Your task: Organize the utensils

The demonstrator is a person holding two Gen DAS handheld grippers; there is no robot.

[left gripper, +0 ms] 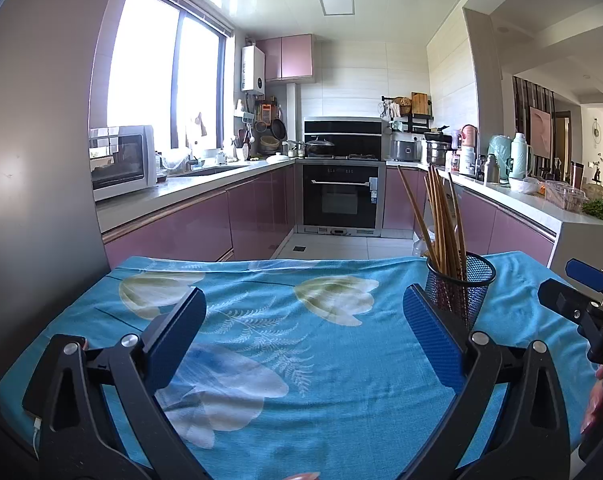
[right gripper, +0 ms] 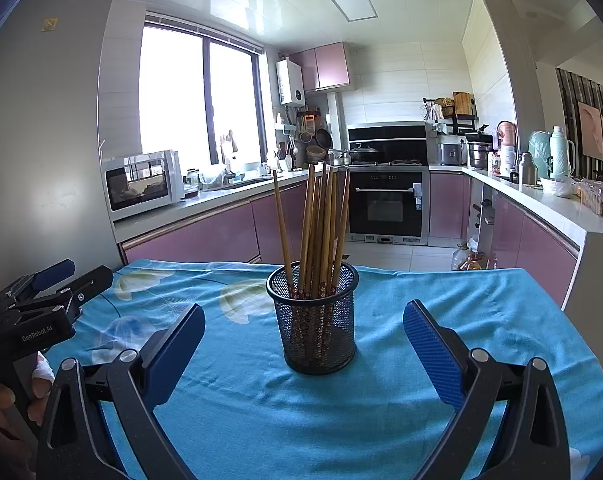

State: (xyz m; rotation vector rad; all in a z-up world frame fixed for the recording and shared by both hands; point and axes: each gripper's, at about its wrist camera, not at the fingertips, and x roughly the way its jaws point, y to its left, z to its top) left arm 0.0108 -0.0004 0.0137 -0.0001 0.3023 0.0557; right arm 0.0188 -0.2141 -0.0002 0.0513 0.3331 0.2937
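Chopsticks [right gripper: 317, 224] stand inside mesh holder [right gripper: 313, 320]; we judge sorting complete. Left gripper [left gripper: 303, 336] and right gripper [right gripper: 303, 344], nearside of holder, gape wide, empty; next, withdrawal.

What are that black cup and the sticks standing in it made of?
The cup looks like black wire mesh, probably painted metal: you see through its fine grid. The chopsticks look like bamboo or wood, tan and matt, with dark red patterned lower ends.

Black wire-mesh metal holder [right gripper: 315, 320]; matt wooden chopsticks [right gripper: 321, 224]; printed woven tablecloth [right gripper: 441, 292]; glossy pink cabinet fronts [right gripper: 205, 236].
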